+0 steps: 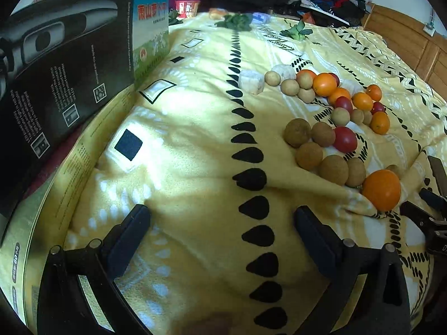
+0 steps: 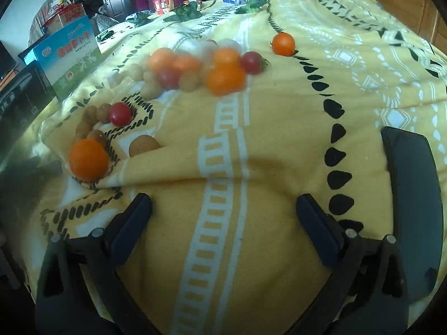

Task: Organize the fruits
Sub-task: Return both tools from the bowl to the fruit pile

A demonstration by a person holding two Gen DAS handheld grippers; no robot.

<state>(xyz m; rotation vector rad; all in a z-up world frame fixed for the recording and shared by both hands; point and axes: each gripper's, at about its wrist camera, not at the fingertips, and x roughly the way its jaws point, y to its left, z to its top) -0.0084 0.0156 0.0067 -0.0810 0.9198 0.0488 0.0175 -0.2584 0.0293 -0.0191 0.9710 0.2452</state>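
Note:
Mixed fruit lies on a yellow patterned blanket (image 1: 195, 139). In the left wrist view, brown longans (image 1: 307, 156), red cherry tomatoes (image 1: 346, 139) and small oranges (image 1: 324, 84) lie in a loose pile at the right, with one larger orange (image 1: 381, 190) nearest. My left gripper (image 1: 222, 217) is open and empty, left of the pile. The right wrist view shows the same orange (image 2: 88, 159), a tomato (image 2: 120, 114), a lone longan (image 2: 144, 145), a blurred fruit cluster (image 2: 195, 69) and a single orange (image 2: 283, 43) far back. My right gripper (image 2: 223, 206) is open and empty over bare blanket.
A black box (image 1: 64, 83) and a blue-green box (image 1: 151, 36) stand at the left. Green leaves (image 1: 234, 21) lie at the blanket's far edge. White wrapped pieces (image 1: 251, 81) sit beside the fruit. A dark flat object (image 2: 413, 195) lies at the right.

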